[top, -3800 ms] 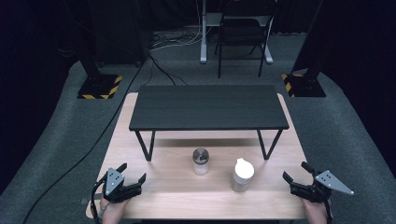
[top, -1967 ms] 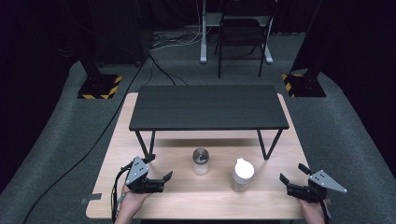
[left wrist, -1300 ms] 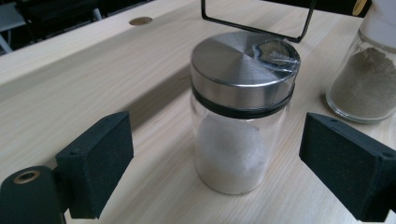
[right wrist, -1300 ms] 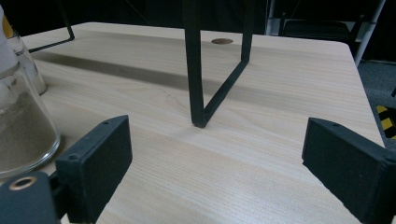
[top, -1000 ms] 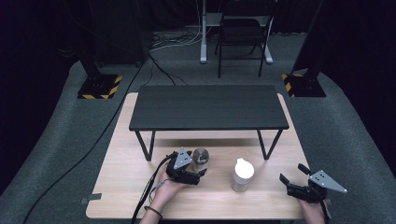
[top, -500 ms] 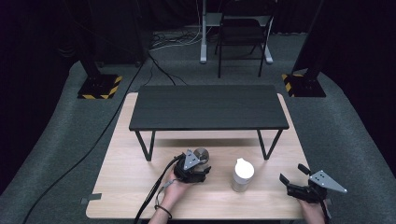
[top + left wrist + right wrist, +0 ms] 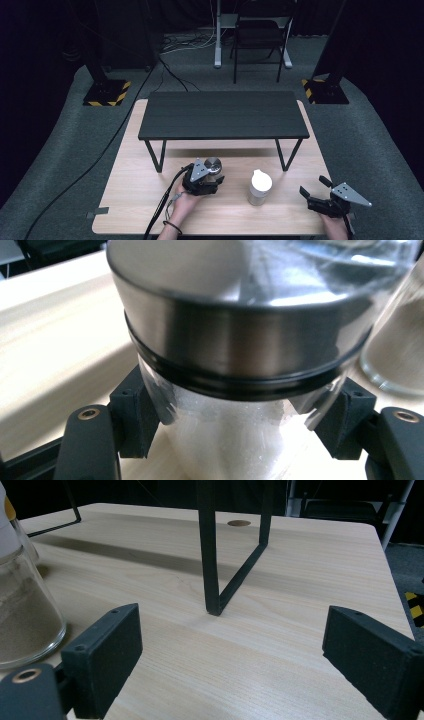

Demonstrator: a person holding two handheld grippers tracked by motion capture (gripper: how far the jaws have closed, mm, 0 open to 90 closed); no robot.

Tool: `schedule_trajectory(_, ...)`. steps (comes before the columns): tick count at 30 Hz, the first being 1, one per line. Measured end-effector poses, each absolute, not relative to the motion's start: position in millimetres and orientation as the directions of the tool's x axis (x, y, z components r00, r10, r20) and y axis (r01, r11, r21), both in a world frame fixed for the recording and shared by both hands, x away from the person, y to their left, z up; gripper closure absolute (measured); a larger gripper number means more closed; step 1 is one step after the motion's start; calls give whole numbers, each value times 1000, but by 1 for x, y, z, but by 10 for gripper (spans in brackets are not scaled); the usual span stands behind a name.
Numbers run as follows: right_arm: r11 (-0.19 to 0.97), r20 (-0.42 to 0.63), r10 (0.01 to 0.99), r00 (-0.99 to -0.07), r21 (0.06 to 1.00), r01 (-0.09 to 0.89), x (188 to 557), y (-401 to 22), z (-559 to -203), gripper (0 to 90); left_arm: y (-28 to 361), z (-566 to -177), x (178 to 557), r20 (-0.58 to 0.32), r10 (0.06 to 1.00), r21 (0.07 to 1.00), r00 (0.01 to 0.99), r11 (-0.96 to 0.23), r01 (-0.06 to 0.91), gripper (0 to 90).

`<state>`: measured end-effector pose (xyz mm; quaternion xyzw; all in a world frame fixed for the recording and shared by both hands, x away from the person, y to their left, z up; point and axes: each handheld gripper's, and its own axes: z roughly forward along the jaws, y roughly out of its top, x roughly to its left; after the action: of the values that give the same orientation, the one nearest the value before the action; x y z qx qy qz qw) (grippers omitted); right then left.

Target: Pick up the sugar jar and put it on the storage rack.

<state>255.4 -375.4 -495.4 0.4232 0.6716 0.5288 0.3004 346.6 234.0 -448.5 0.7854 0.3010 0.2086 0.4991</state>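
Left hand-held gripper (image 7: 209, 181) now clamps steel-lidded jar (image 7: 213, 165) | right hand-held gripper (image 7: 314, 192) open, at 3 o'clock | lift possible

Light wood worktop (image 7: 135, 200) carried a black low shelf (image 7: 222, 115) on thin legs across its far half. White-capped glass bottle (image 7: 260, 187) stood near-centre right, sandy fill inside. Beyond, a dark chair (image 7: 260, 37), two black stands with yellow-striped bases (image 7: 106, 93), cable (image 7: 75, 180) on grey floor.
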Motion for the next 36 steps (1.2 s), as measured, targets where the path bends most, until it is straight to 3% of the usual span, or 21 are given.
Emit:
schedule_trajectory(18,83,45,886,-462,964,253,256,-375,-495,80,263,-391,324,9,669,961,744,-211,177,303)
schedule_trajectory(36,82,46,887,-460,964,254,256,-375,-495,80,266,-325,322,87,690,976,719,-205,79,304)
